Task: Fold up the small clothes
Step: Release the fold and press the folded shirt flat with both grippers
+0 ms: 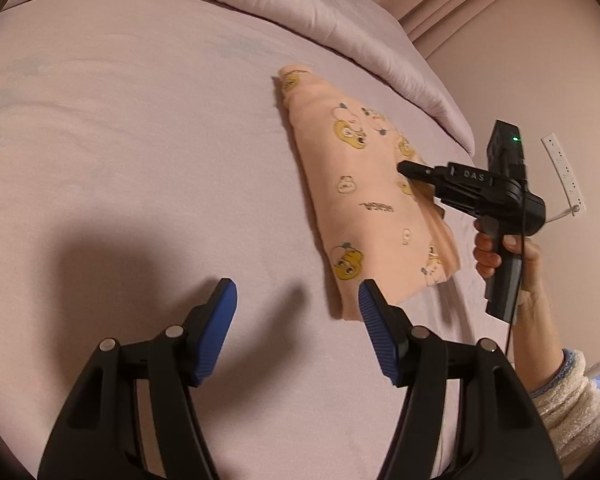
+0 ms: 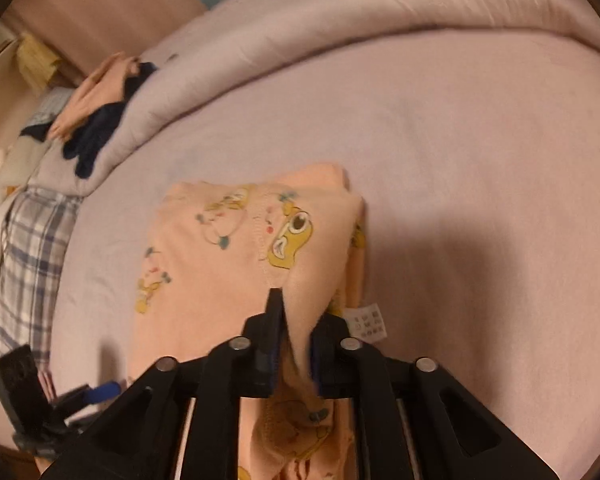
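The peach printed garment (image 1: 374, 208) lay part-folded on the bed (image 1: 140, 140) near the rolled duvet (image 1: 340, 20). The right tongs (image 2: 296, 344) pinched a raised fold of its cloth, probably to carry that edge over for the next fold. The left tongs (image 1: 298, 328) hung open and empty by its near corner, perhaps ready to pin it flat.

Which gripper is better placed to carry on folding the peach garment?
Right. The right gripper already pinches a fold of the peach garment, so it can draw it over. The left gripper is open and empty above the sheet near the garment's corner.
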Available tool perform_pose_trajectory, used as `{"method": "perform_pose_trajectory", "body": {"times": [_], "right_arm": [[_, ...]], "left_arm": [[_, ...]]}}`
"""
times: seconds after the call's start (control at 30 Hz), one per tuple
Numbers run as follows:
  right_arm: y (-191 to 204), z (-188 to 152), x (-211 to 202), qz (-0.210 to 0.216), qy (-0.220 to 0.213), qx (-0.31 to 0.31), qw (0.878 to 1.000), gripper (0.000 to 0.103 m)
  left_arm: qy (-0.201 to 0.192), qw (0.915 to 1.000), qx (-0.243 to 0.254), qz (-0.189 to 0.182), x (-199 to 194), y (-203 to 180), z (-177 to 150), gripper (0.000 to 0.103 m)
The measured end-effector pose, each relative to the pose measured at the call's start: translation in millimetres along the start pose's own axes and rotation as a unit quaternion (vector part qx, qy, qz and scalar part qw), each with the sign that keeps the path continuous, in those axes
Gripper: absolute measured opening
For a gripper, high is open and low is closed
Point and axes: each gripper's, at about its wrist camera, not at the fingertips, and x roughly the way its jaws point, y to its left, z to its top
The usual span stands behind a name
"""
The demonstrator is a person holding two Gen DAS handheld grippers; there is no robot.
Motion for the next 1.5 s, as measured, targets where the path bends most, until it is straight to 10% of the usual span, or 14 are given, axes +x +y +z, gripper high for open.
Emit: {"method": "perform_pose_trajectory", "body": {"times": [0.23,0.57,1.0,1.5], "right_arm": [[13.3,-3.9,-38.2,-0.128,-0.121,-0.017,0.984,0.039],[52.0,-3.1,-7.8,-0.063,-0.118,-0.116,0.984,0.03],[36.8,12.0,17.3,-0.066,-0.055,-0.091,0.992,0.029],[50.2,-94.3,-28.7,-0.078,-0.074,-0.217,0.97,0.029]], "left_arm": [[-0.015,0.9997,0.018,-0.012,8.8,-20.0,6.4,0.063],[-0.052,0.9968,0.057,-0.021,34.4,-65.5,26.7,0.043],[-0.008,0.9941,0.108,0.013,73.3,-81.2,30.1,0.045],[-0.001,0.996,0.088,0.011,75.8,-78.2,30.3,0.045]]}}
